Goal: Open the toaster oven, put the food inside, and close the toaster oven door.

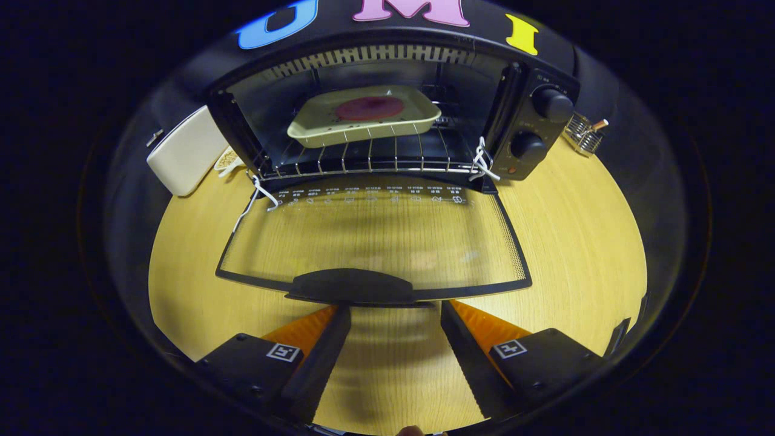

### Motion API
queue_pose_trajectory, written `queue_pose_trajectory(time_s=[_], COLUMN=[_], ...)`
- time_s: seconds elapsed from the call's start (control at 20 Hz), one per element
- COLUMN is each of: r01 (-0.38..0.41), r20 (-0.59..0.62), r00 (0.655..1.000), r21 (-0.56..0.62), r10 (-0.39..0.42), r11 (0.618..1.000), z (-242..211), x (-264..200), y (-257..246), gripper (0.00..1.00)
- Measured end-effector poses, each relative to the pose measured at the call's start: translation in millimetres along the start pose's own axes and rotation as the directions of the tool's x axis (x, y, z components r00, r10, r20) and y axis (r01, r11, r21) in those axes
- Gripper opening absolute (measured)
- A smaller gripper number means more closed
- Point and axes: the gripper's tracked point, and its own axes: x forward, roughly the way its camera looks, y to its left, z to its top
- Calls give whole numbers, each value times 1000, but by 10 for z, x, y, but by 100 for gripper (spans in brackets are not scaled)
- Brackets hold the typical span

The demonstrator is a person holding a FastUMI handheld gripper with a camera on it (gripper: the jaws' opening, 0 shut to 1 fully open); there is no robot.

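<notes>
A black toaster oven (533, 130) stands at the back of the wooden table with its glass door (375, 236) folded down flat toward me. On the wire rack (363, 158) inside rests a pale green tray (315, 124) holding a round dark red piece of food (370, 108). The door's black handle (354, 286) lies just ahead of my fingertips. My gripper (393, 315) is open, its two black fingers (324, 351) spread apart with nothing between them, low over the table.
A cream-coloured box (184, 151) leans beside the oven's left wall, with a small light object behind it. A little wire holder (582, 134) stands to the oven's right. Bare wooden tabletop (581, 242) spreads on both sides of the door.
</notes>
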Motion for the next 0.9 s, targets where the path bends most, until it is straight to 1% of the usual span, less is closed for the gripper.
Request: queue_pose_trajectory(time_s=[0.1, 0.25, 0.55, 0.65, 0.85, 0.9], r01=[-3, -14, -31, -37, -55, -60], r20=[42, 77, 146, 181, 241, 256], r00=[999, 997, 989, 983, 969, 965], r21=[-37, -49, -39, -30, -4, 3], r10=[4, 18, 37, 42, 54, 57], r11=[999, 999, 999, 999, 998, 998], z=[55, 115, 218, 363, 555, 533], x=[-75, -174, -339, -492, -635, -650], y=[-2, 3, 3, -48, -55, 39], gripper=[99, 99, 99, 99, 99, 99])
